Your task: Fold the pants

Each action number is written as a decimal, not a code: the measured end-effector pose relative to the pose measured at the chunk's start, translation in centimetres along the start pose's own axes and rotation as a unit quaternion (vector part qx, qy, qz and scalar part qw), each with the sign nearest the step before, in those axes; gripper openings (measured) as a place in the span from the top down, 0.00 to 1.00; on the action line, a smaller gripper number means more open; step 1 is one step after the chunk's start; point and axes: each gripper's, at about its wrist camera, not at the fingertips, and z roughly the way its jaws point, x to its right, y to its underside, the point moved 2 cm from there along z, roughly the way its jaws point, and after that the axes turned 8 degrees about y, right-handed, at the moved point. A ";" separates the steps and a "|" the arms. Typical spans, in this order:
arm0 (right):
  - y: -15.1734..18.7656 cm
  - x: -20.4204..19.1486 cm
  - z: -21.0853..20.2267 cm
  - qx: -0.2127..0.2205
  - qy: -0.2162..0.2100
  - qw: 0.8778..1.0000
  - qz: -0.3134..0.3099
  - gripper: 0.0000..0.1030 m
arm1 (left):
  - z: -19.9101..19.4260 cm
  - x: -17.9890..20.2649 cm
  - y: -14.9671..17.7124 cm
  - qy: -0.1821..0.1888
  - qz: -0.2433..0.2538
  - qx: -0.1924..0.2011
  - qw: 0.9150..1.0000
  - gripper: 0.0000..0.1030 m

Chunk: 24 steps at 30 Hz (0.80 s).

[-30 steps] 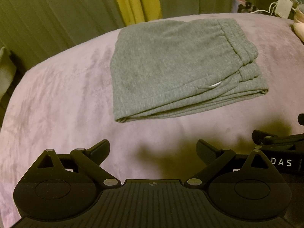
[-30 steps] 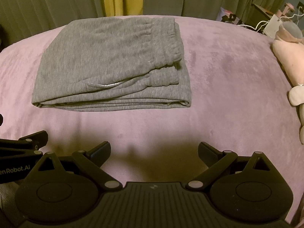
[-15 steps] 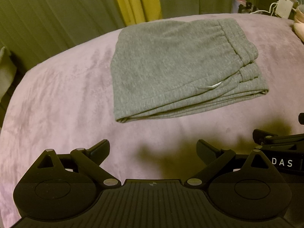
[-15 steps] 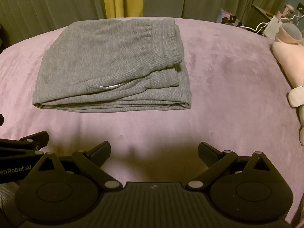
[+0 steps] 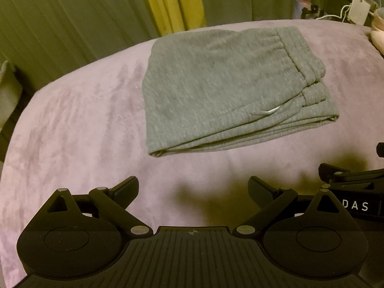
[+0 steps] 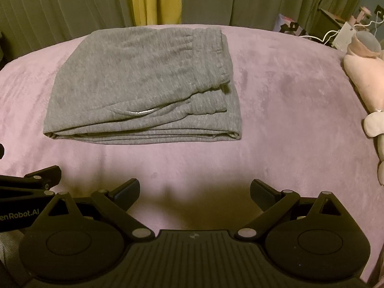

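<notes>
Grey sweatpants (image 5: pixel 228 88) (image 6: pixel 144 84) lie folded into a flat rectangle on the pink bedspread (image 5: pixel 72 124) (image 6: pixel 288 96), waistband and cuffs stacked at the right side. My left gripper (image 5: pixel 193 189) hovers open over bare bedspread in front of the stack's near edge, holding nothing. My right gripper (image 6: pixel 195 190) is likewise open and empty, a short way back from the near fold. Each gripper shows at the side of the other's view: the right one (image 5: pixel 348 177) and the left one (image 6: pixel 36 177).
Green curtains with a yellow strip (image 6: pixel 156 0) hang behind the bed. A pink plush toy (image 6: pixel 364 72) lies at the right edge of the bedspread. Cables and small items (image 6: pixel 336 33) crowd the far right corner.
Both views have shifted very slightly; the pants sit a touch lower in the right wrist view. The pants and both grippers' jaws are unchanged.
</notes>
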 end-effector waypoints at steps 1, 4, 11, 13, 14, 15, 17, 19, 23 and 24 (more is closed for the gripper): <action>0.0 0.0 -0.1 0.001 0.000 1.000 0.000 0.04 | 0.0 0.0 0.0 0.000 0.000 0.000 1.000 0.03; 0.0 0.0 -0.2 0.003 0.002 1.000 -0.002 0.04 | 0.0 -0.1 0.0 0.000 0.000 0.000 1.000 0.02; -0.1 0.0 -0.3 0.004 0.003 1.000 -0.002 0.04 | -0.2 0.0 -0.1 0.000 -0.001 0.002 1.000 0.03; -0.1 0.0 -0.3 0.005 0.002 1.000 -0.002 0.04 | -0.3 0.0 -0.1 0.000 -0.001 0.002 1.000 0.03; -0.2 0.1 -0.3 0.005 0.002 1.000 -0.002 0.04 | -0.3 0.0 -0.1 0.000 0.000 0.002 1.000 0.03; -0.2 0.1 -0.3 0.005 0.002 1.000 -0.001 0.04 | -0.3 0.1 -0.2 -0.001 0.000 0.002 1.000 0.03; -0.2 0.1 -0.4 0.005 0.003 1.000 -0.001 0.04 | -0.3 0.2 -0.2 -0.002 0.001 0.003 1.000 0.03; -0.2 0.0 -0.4 0.005 0.004 1.000 -0.002 0.04 | -0.3 0.2 -0.2 -0.002 0.002 0.002 1.000 0.03; -0.2 0.0 -0.5 0.007 0.007 1.000 -0.001 0.04 | -0.3 0.2 -0.2 0.003 0.000 0.000 1.000 0.03; -0.3 0.0 -0.5 0.007 0.007 1.000 -0.001 0.04 | -0.3 0.2 -0.2 0.005 -0.001 0.000 1.000 0.03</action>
